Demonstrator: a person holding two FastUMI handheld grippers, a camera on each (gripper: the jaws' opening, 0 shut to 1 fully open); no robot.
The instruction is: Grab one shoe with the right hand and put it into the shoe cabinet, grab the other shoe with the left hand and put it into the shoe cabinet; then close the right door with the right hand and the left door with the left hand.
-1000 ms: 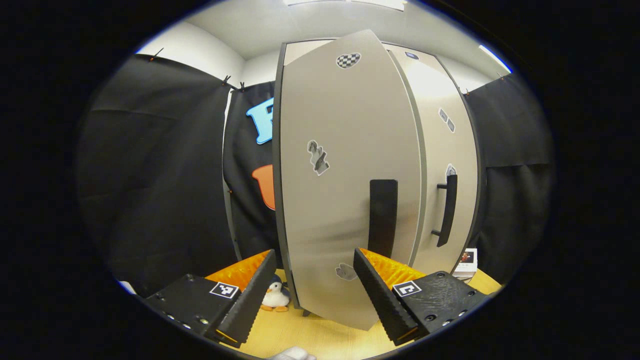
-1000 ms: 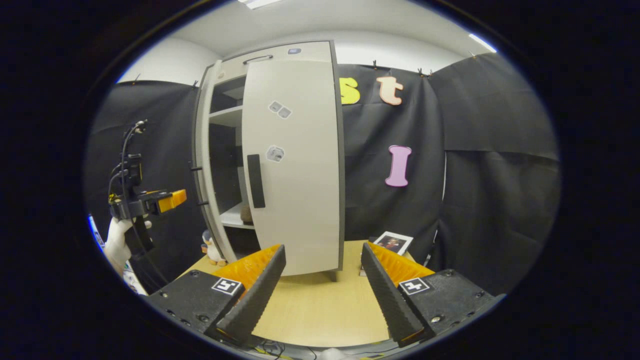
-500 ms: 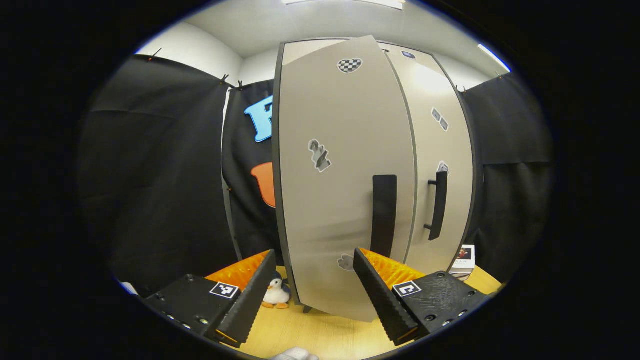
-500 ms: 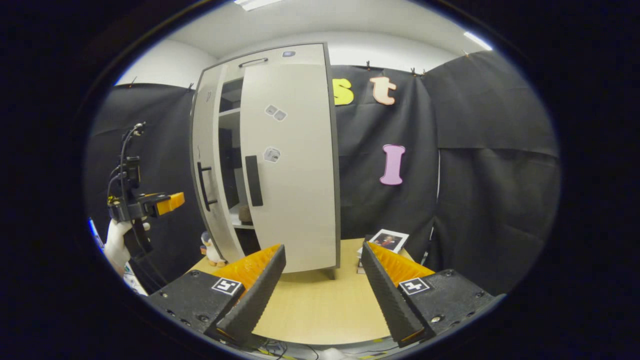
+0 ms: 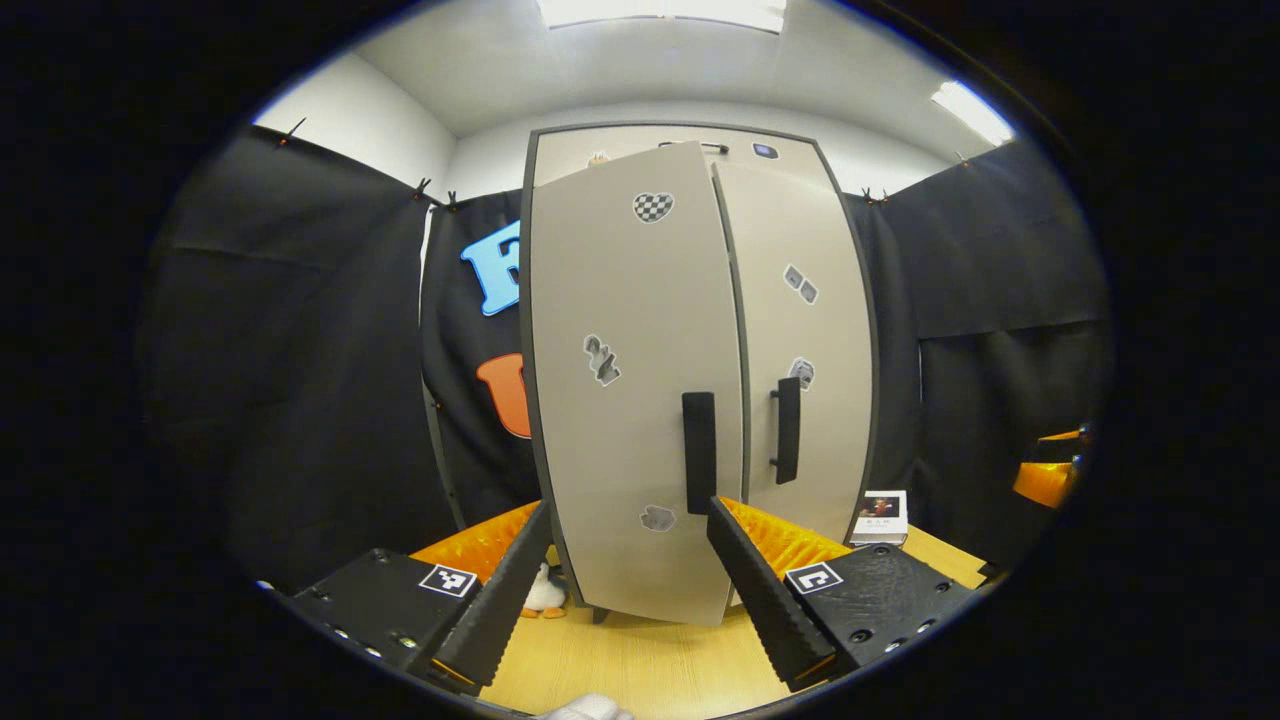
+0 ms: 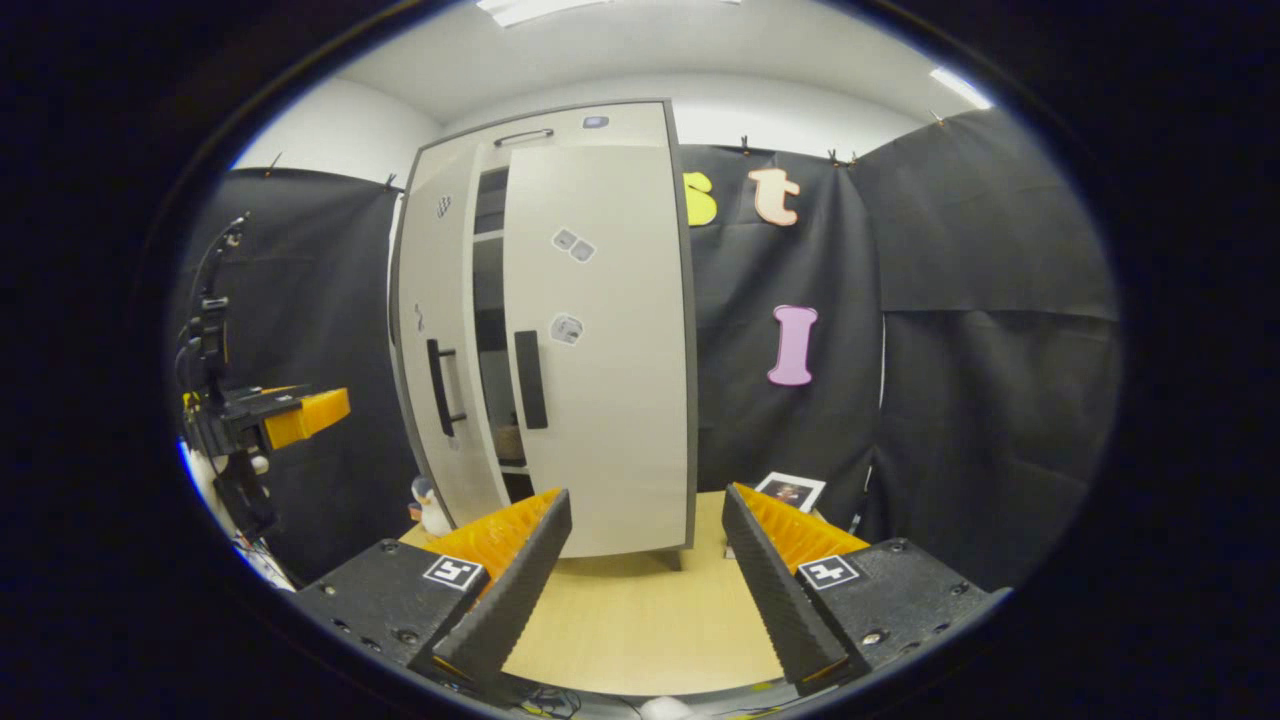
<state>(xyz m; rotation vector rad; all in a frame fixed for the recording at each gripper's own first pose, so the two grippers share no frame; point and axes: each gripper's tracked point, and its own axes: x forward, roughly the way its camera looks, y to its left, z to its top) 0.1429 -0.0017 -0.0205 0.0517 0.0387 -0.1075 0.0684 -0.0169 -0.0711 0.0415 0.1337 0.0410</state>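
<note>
Door-closing step judged in hand. Shoe cabinet [image 5: 700, 400] stands on the worktop [image 6: 640, 620]; right door [image 6: 600, 340] shut flush, left door [image 5: 625, 390] ajar, a dark gap beside it (a shoe is dimly glimpsed inside). Left tongs [image 5: 625, 570] and right tongs [image 6: 640, 570] spread, empty. Next: left door to be pushed home.

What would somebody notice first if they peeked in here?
Probably the tall pale shoe cabinet standing on the wooden table, dotted with small stickers. Its right door is shut, while the left door stands slightly ajar, showing a dark gap with shelves. A little toy penguin sits by the cabinet's foot, and a small framed photo rests on the other side.
</note>
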